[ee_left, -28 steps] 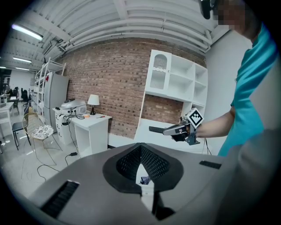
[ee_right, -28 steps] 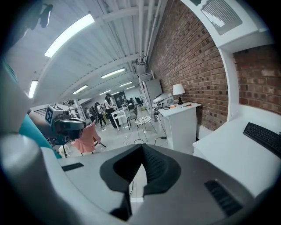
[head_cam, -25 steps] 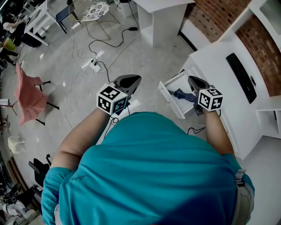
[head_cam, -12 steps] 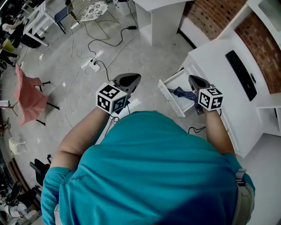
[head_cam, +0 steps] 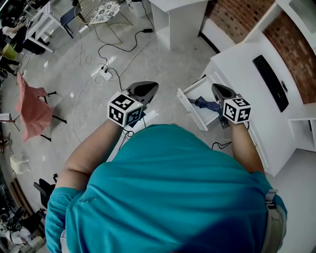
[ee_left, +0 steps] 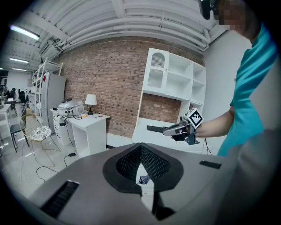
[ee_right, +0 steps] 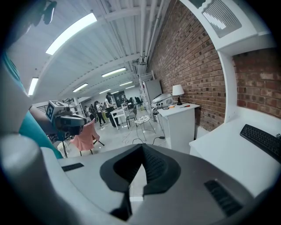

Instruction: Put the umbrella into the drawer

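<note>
1. Jaws on both tools are pressed together with nothing between them. The left gripper (ee_left: 141,148) shows its ribbed black pads meeting in a point, and the right gripper (ee_right: 141,147) shows the same.
2. The umbrella (head_cam: 207,105), folded, dark blue and crumpled-looking, lies inside the open drawer (head_cam: 190,109), a shallow white tray pulled out of the white desk (head_cam: 242,64).
3. In the head view the right gripper hangs over the drawer's desk end and covers part of the umbrella. Whether it touches either cannot be told.
4. The left gripper is held over the floor (head_cam: 74,64), well apart from the drawer.
5. A flat black keyboard (head_cam: 270,84) lies on the desk. Loose cables (head_cam: 106,74) trail across the glossy grey floor, a pink cloth (head_cam: 29,106) drapes a chair, and a red brick wall (head_cam: 237,15) backs the desk.
6. Each gripper has a smooth grey shell.
</note>
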Demonstrator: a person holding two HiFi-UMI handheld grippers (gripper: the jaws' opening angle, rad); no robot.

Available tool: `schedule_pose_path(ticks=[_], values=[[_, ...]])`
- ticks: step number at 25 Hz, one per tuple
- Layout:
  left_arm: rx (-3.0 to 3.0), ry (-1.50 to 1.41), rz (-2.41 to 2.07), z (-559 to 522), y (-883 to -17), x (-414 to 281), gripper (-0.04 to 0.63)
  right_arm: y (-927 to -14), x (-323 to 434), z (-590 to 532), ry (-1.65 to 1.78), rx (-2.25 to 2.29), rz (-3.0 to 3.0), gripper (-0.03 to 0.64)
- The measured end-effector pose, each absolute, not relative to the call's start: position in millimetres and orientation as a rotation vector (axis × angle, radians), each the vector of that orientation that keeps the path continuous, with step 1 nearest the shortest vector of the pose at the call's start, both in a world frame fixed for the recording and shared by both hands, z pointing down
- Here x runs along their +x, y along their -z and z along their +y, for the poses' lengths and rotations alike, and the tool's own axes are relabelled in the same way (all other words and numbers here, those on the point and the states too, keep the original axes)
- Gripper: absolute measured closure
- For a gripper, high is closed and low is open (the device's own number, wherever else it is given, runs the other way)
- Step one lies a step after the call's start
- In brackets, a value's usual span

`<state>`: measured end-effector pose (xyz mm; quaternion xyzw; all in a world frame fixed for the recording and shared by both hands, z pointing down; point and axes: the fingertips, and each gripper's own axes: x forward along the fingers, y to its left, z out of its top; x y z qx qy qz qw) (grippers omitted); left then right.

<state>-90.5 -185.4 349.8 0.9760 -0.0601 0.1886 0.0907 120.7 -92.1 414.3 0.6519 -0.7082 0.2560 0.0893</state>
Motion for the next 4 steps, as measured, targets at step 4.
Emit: schedule_pose_path(ticks=[4], values=[[2.906,-0.566,-0.172,-185.4,-349.2,-90.2,0.58,-413.8,120.9,-92.3,-0.76,1.937,-2.106,0.595]])
